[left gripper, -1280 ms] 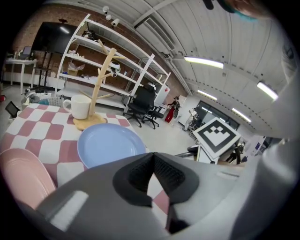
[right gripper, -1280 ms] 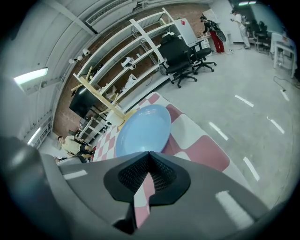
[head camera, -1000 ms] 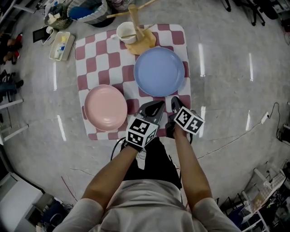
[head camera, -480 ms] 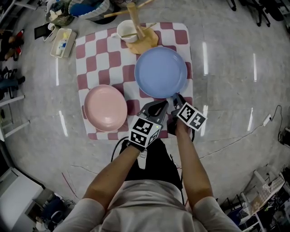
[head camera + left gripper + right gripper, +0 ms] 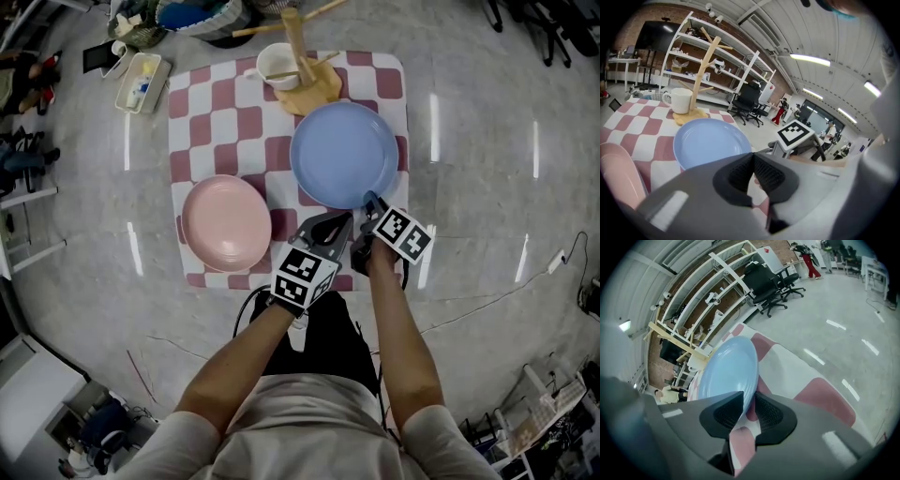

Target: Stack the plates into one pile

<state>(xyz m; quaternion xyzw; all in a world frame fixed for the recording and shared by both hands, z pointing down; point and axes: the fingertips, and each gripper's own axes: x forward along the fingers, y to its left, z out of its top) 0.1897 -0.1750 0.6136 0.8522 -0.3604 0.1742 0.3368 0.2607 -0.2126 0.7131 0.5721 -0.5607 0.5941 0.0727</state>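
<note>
On the checked cloth [image 5: 216, 103] in the head view, the right claw [image 5: 372, 199] has come forward since a second ago from the cloth's near edge to the near rim of the blue plate [image 5: 344, 155]. The left claw [image 5: 345, 219] stays close beside it, short of that rim. The pink plate [image 5: 225, 223] lies where it did, to the left and apart from the blue one. A wooden mug tree [image 5: 317, 86] and a white mug [image 5: 277, 64] stand just past the blue plate. In the left gripper view, the left claw [image 5: 752, 164] is clenched with nothing in it, with the blue plate [image 5: 710, 140] ahead and the pink plate [image 5: 616, 173] at the left edge. In the right gripper view, the right claw [image 5: 749, 411] is grasping the blue plate [image 5: 729, 371] by its rim, which sits between the pads; office chairs [image 5: 764, 287] stand beyond.
</note>
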